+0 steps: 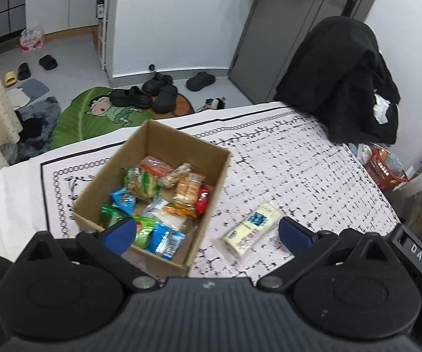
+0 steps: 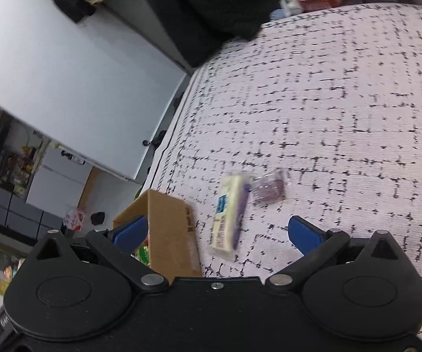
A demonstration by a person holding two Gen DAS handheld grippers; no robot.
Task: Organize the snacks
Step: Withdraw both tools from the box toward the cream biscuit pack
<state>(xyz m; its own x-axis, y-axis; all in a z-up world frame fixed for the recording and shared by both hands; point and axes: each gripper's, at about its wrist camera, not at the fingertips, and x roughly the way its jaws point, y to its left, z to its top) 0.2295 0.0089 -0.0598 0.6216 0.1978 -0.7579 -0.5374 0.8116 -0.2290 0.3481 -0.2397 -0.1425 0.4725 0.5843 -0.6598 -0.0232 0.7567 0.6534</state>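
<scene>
Cardboard box (image 1: pixel 208 182) of crinkly snack packets (image 1: pixel 149 187) on patterned woven table (image 1: pixel 299 170); cream rectangular pack (image 1: pixel 252 228) lies beside it, small purple packet (image 2: pixel 269 189) blurred. Left tool (image 1: pixel 206 233), right tool (image 2: pixel 218 234) both spread, empty.

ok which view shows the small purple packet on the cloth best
The right wrist view: the purple packet lies in the open just past the cream snack bar, though blurred. In the left wrist view it is almost wholly hidden behind the left gripper's right finger.
</scene>
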